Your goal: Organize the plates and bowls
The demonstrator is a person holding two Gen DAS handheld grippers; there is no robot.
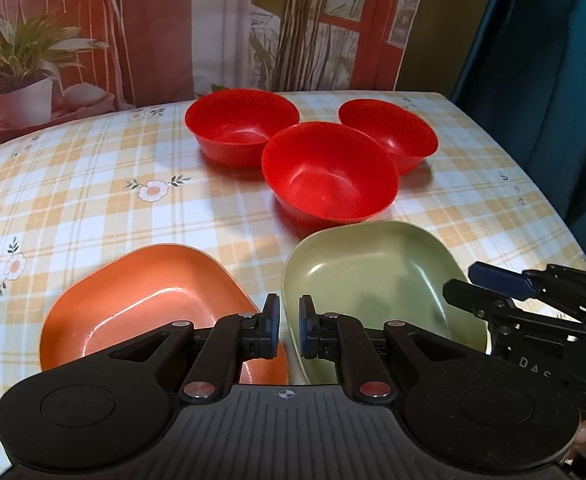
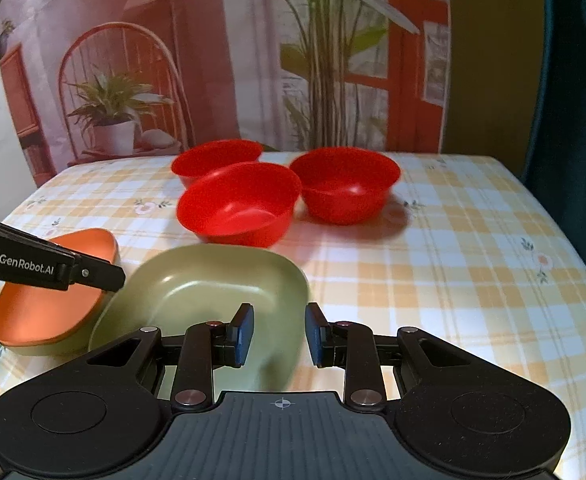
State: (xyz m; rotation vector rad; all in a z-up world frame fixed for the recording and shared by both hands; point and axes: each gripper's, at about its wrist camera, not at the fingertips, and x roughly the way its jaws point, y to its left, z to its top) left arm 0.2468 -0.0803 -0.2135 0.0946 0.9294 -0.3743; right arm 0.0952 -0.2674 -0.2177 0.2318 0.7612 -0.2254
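Left tool (image 1: 289,326) slightly parted, right tool (image 2: 279,334) wider, both empty above green plate (image 2: 213,284) rim.

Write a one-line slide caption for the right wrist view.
Open right gripper above green plate, orange plate beside it, three red bowls behind.

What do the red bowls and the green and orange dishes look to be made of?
Red bowls: probably thin moulded plastic, smooth and semi-glossy with soft highlights. Green dish and orange dish: likely plastic or melamine, with a satin sheen, rounded rims and broad reflections. Ceramic cannot be ruled out.
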